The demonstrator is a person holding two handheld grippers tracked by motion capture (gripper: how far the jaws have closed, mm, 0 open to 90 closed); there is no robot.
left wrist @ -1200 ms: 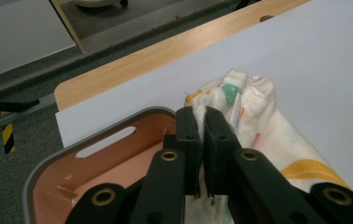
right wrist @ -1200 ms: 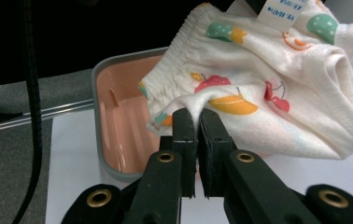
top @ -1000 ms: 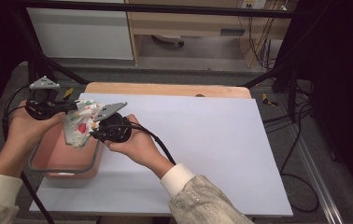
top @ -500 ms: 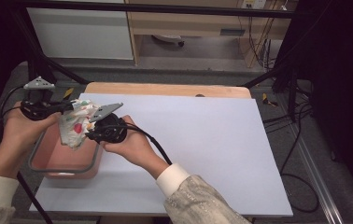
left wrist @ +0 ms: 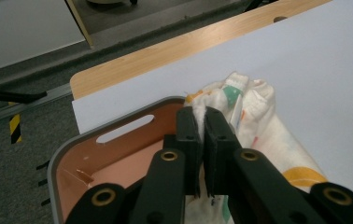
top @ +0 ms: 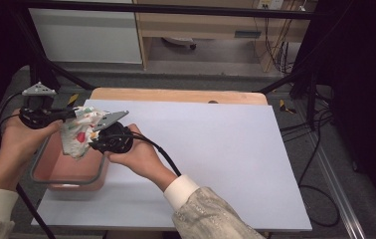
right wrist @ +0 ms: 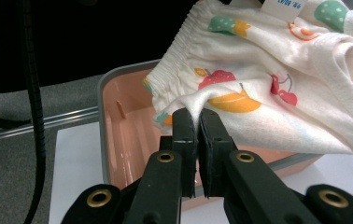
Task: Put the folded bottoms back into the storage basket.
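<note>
Now both claws, left (left wrist: 201, 122) and right (right wrist: 195, 122), clench the printed garment (right wrist: 277, 79); pink tub (top: 51, 172) beneath.

1. High view: white table sheet (top: 216, 149) evenly and brightly lit from above; no hard glare on it.
2. Surroundings left and right of the sheet fall into near-black; detail lost there.
3. Soft, short shadows lie under the forearms at the sheet's near edge.
4. High view is slightly soft and grainy overall; straight frame bars bow a little toward the picture edges.
5. Left gripper view: sheet (left wrist: 314, 60) bright and pale; the jaws in the foreground are dark, with their nearest parts blurred.
6. Right gripper view: patterned cloth (right wrist: 277, 88) sharp and well lit; background above-left of it is black.
</note>
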